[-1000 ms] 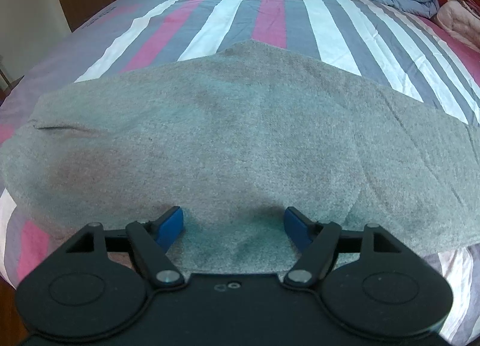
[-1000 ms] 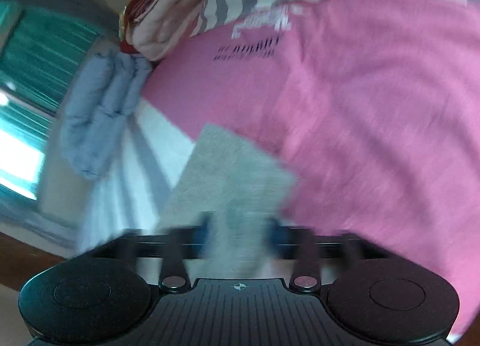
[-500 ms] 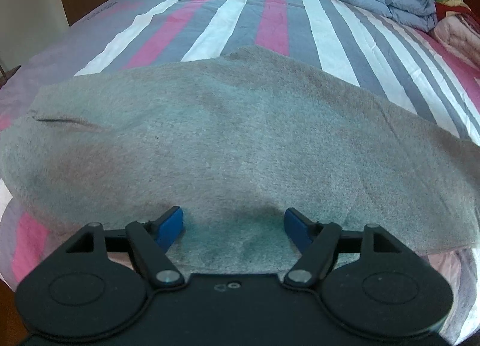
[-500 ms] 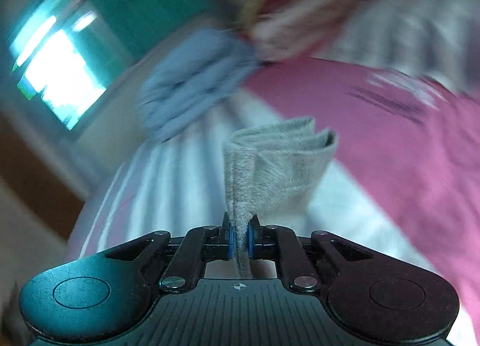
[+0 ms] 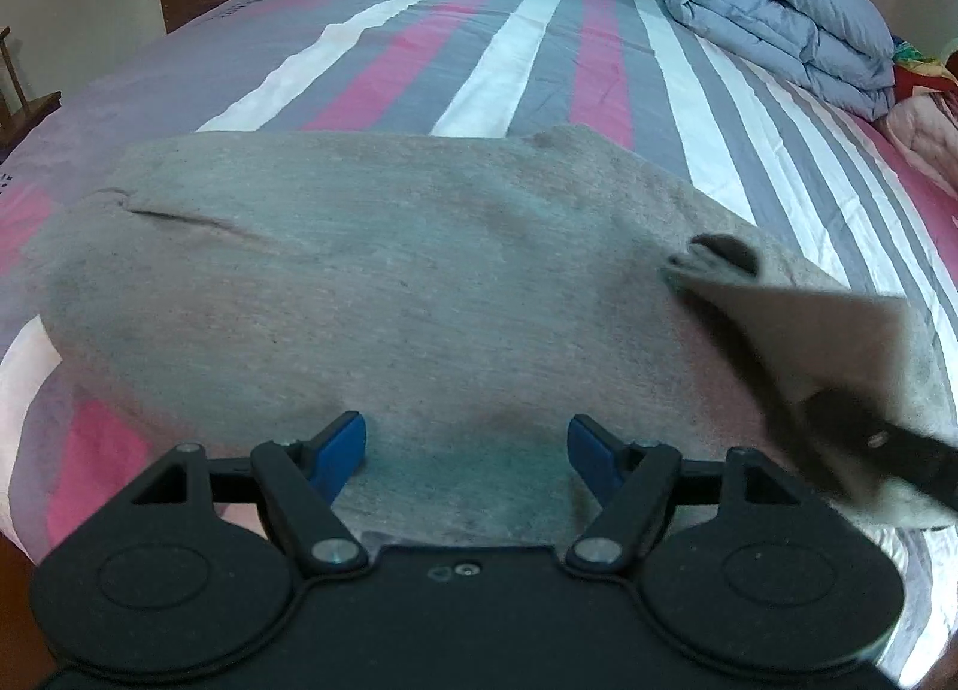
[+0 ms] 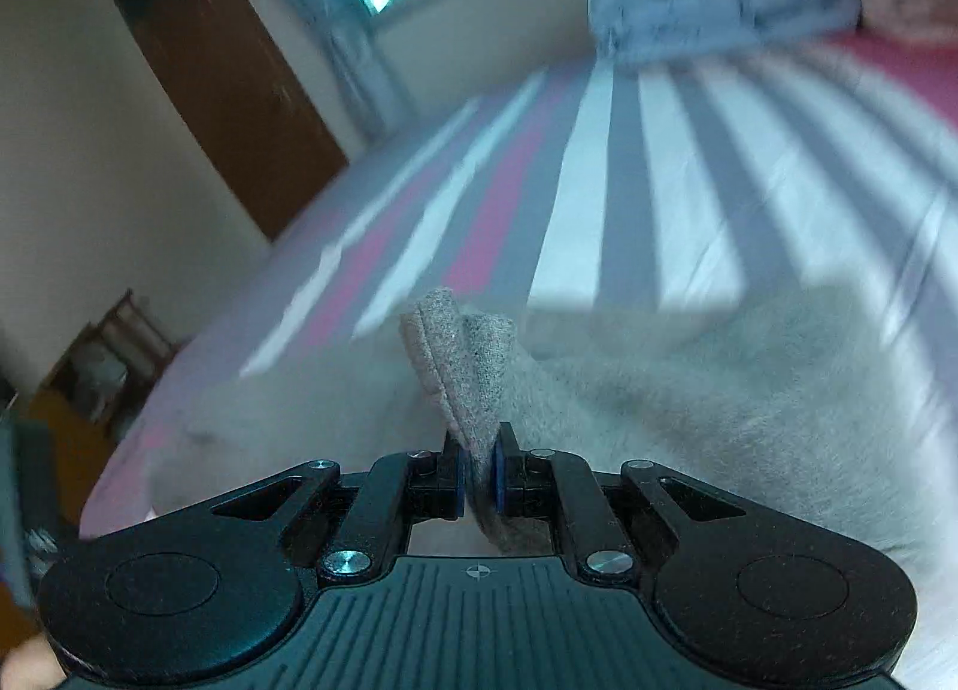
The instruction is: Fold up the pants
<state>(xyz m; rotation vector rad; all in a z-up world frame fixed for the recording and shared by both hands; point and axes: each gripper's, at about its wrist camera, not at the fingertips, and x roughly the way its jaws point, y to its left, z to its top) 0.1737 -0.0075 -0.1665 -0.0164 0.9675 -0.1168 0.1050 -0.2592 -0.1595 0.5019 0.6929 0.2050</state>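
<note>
On the striped bed, the grey pants (image 5: 371,283) lie flat, long axis running side to side across both views

The right gripper (image 6: 477,471) is clamped tight on a bunched hem end (image 6: 461,366) of one leg, lifted off the sheet, so it's the hand doing the fold, probably across toward the other end. The left gripper (image 5: 467,444) hovers low over the near edge, jaws wide apart with only cloth below, gripping nothing. A folded blue duvet (image 5: 778,13) sits well apart at the far corner, a brown door (image 6: 221,91) beyond; nothing seems in the way
</note>
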